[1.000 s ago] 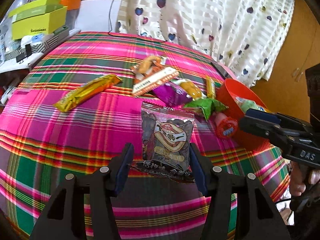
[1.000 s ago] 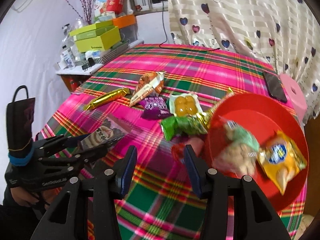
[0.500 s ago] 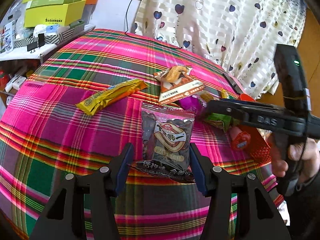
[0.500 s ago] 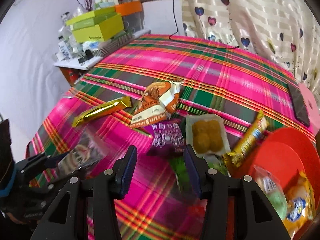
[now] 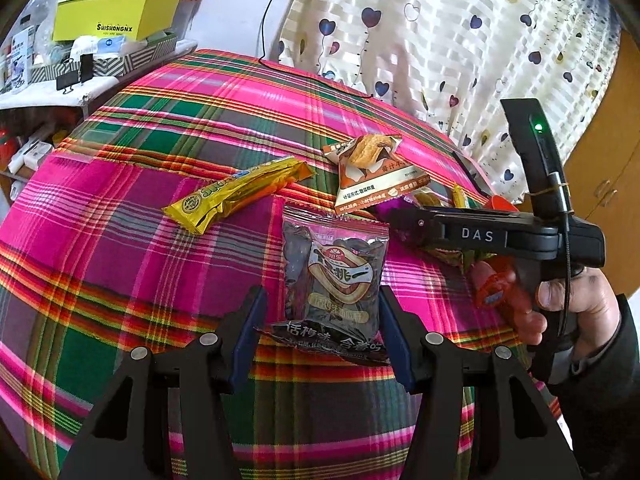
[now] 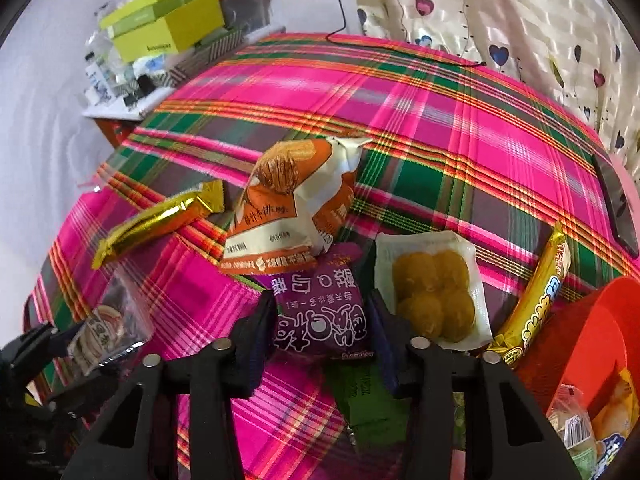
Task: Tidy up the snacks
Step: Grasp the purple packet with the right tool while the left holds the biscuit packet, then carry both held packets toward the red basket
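2 claws work over a spread of snacks on a pink, green and orange plaid tabletop (image 6: 460, 120). The left claw (image 5: 322, 332) is clenched on the bottom edge of a dark seed packet (image 5: 334, 276), which stands up between its blue pads, lifted clear of the cloth; the right wrist view shows the same packet (image 6: 106, 328) held in that claw at far left. The right claw (image 6: 322, 344) is spread wide, its fingers on either side of a purple packet (image 6: 320, 312) that lies flat on the cloth; whether the pads touch it I cannot tell.

Just beyond the purple packet, an orange-and-white pouch (image 6: 292, 208) overlaps its far edge. A gold bar (image 6: 156, 220) lies to the left of the pouch, and a clear pack of 4 yellow cakes (image 6: 434, 292) sits just right of the purple packet. Further right a yellow bar (image 6: 536, 300) leans against the rim of a red bowl (image 6: 580, 328), which holds several more wrapped snacks. A green packet (image 6: 368, 400) lies under the right claw.

At the far right edge of the tabletop lies a dark phone (image 6: 618, 208). Behind it hangs a heart-print curtain (image 5: 460, 40), and yellow-green boxes (image 5: 116, 12) are stacked on a side shelf.
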The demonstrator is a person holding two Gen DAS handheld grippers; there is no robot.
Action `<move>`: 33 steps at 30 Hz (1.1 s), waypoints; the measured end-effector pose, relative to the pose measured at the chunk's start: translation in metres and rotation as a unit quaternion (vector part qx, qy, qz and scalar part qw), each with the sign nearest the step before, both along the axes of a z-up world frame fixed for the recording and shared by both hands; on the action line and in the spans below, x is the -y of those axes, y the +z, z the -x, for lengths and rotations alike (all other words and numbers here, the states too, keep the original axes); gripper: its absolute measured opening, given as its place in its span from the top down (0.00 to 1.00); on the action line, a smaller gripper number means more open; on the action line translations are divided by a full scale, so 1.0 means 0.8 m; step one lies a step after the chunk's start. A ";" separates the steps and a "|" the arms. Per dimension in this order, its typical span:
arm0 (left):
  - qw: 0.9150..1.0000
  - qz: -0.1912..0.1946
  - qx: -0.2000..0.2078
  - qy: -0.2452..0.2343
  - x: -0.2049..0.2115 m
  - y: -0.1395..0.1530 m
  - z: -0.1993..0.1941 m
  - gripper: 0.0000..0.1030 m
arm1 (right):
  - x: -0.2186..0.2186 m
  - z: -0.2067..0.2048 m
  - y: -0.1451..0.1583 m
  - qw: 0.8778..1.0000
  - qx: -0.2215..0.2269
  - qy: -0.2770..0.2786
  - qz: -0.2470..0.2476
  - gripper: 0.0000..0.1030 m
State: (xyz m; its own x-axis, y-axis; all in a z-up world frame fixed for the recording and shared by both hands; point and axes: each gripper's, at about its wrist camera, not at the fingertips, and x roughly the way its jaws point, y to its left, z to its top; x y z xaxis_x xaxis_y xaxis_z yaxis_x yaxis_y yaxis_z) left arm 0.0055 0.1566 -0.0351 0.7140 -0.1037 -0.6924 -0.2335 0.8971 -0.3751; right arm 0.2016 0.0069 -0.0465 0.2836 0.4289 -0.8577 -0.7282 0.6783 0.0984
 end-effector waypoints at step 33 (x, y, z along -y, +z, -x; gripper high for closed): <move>0.997 -0.040 0.039 -0.044 0.092 0.071 0.014 0.45 | 0.173 0.119 0.084 0.991 0.051 -0.024 -0.125 0.66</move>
